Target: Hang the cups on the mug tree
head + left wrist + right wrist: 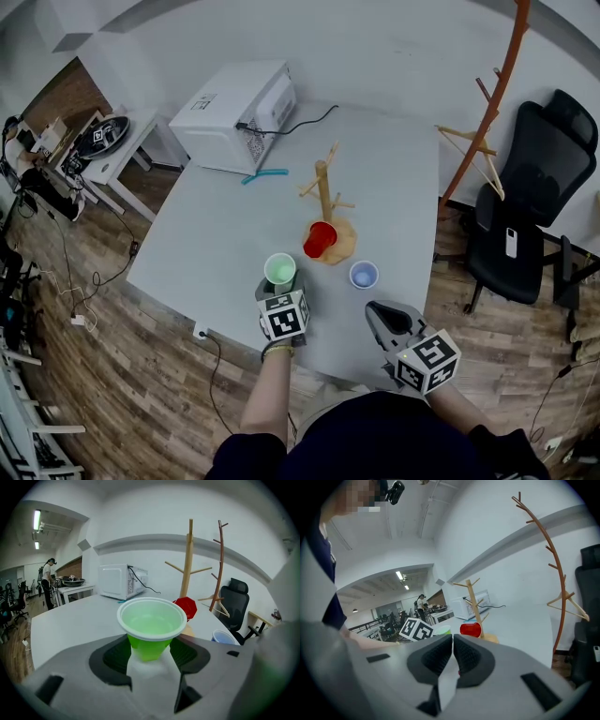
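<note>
A green cup (279, 270) with a white rim sits upright between the jaws of my left gripper (279, 287), which is shut on its lower body (151, 625). The cup is held above the white table (216, 244), near its front edge. Beyond it stands the wooden mug tree (323, 192), with a red cup (320, 240) on its side at the round base; I cannot tell whether a peg carries it. A blue cup (364, 275) stands upright on the table to the right of the base. My right gripper (389, 314) hangs shut and empty at the table's front right.
A white microwave (239, 112) stands at the table's back left with a teal object (264, 174) lying before it. Off the right edge are a tall orange coat stand (497, 94) and a black office chair (534, 206). A small side table (103, 141) stands far left.
</note>
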